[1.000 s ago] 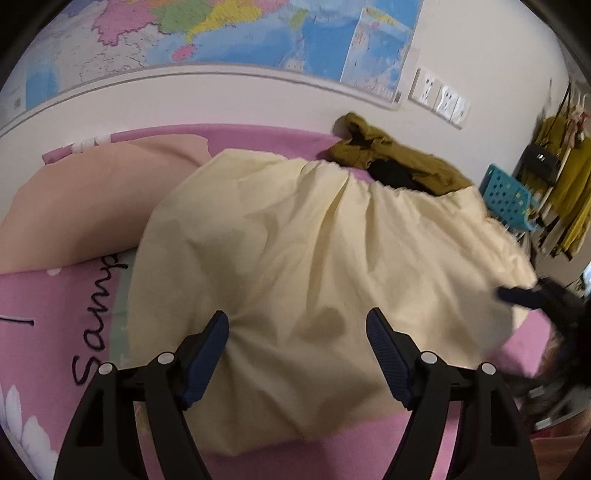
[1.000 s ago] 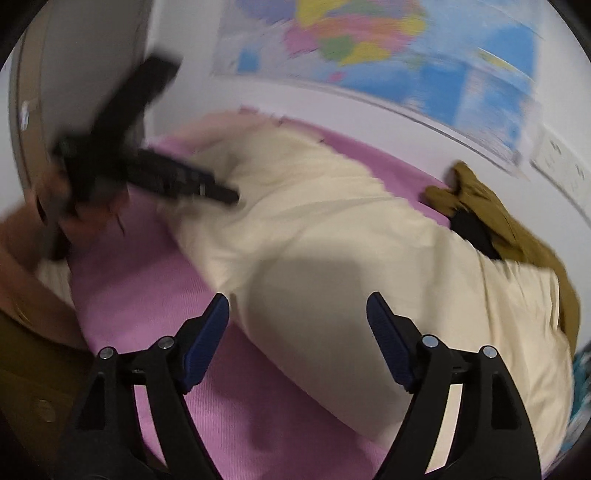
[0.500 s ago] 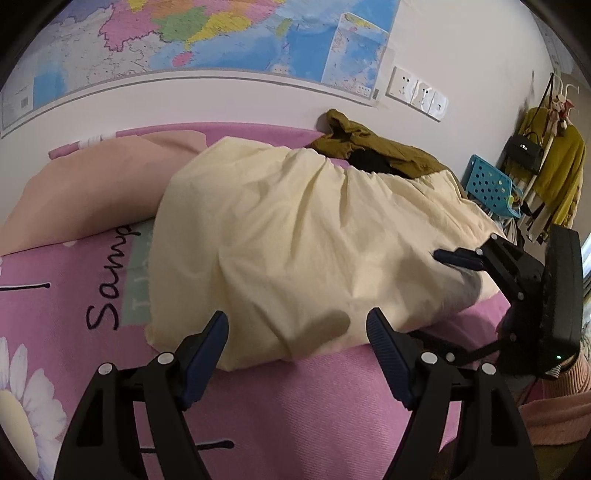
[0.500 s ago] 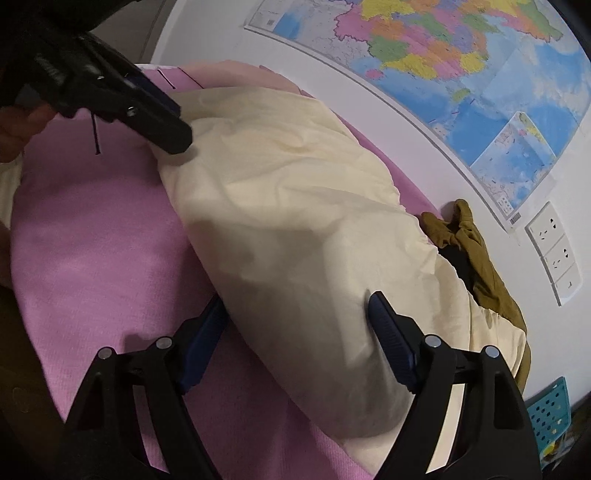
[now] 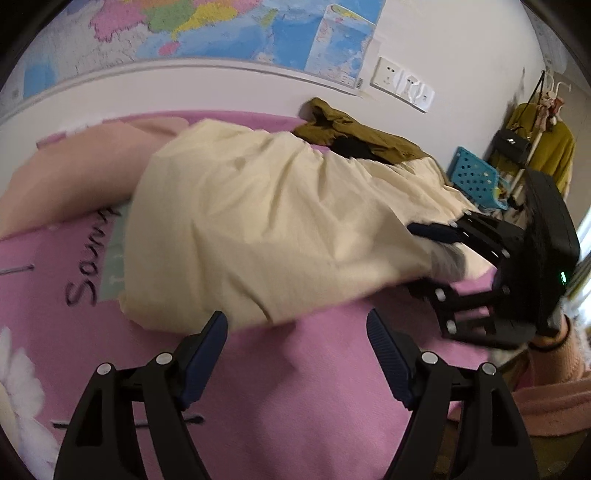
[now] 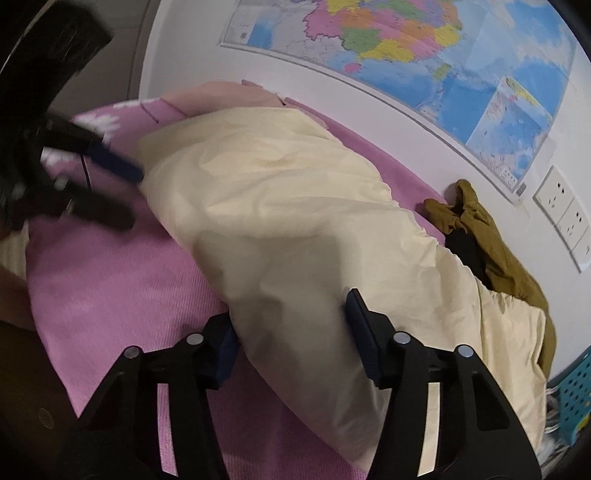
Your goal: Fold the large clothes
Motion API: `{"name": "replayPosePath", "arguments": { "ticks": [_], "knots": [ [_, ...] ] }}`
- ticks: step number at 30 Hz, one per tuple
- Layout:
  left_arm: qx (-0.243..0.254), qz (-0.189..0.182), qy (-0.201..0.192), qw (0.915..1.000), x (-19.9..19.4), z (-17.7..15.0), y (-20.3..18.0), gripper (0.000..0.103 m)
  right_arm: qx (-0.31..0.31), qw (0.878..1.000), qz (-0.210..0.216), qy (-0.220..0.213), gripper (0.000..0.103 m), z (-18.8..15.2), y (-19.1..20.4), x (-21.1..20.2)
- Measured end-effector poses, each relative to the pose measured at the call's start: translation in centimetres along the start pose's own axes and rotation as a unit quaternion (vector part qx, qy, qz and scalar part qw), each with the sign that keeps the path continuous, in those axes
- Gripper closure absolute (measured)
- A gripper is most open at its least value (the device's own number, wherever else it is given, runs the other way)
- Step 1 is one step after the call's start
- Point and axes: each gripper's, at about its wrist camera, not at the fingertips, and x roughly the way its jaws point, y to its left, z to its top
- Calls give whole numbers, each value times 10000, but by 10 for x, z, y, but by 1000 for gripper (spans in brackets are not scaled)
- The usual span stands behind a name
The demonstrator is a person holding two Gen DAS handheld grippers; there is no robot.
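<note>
Behind the bed we saw a white wall with a large coloured map [image 5: 207,33] and a row of sockets [image 5: 402,83]. Across the pink bedspread [image 5: 303,387] lay the pale yellow garment [image 5: 266,229], bunched and wrinkled, stretching from the peach pillow [image 5: 70,177] toward the foot of the bed. Against the wall beyond it sat a crumpled olive-brown garment [image 6: 491,240] with something black tucked in it. A blue perforated basket [image 5: 476,177] and a rack of hanging clothes [image 5: 543,147] stood past the end of the bed.

We held our left gripper [image 5: 297,332] just short of the yellow garment's near edge, its fingers spread wide with only bedspread between them, gripping nothing. Our right gripper [image 6: 291,328] was at the garment's other end, its fingers closing in on a fold of the yellow cloth that bulged up between them; one finger sat under the edge against the bedspread, the other on top of the fabric. Whether the pads already pressed the cloth we could not tell.
</note>
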Motion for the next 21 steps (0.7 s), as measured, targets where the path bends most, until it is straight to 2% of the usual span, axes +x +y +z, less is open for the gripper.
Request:
{"name": "replayPosePath", "arguments": {
  "ticks": [4, 6, 9, 14, 19, 21],
  "knots": [
    [-227, -530, 245, 9980, 11, -10, 0, 28, 509, 9982, 288, -103, 55, 2, -17, -4],
    [-342, -624, 337, 9969, 19, -11, 0, 28, 615, 9974, 337, -157, 56, 4, -21, -5],
    [-512, -742, 229, 9957, 23, -6, 3, 27, 668, 9970, 347, -192, 57, 4, -21, -7],
    [-1402, -1264, 68, 9820, 38, 11, 24, 24, 737, 9964, 352, -231, 57, 4, -20, -8],
    [-1911, -1529, -109, 9695, 48, 25, 36, 22, 833, 9955, 368, -279, 57, 3, -22, -8],
    [-2177, -1703, -157, 9609, 51, 29, 41, 21, 865, 9951, 388, -290, 57, 3, -22, -8]
  ]
}}
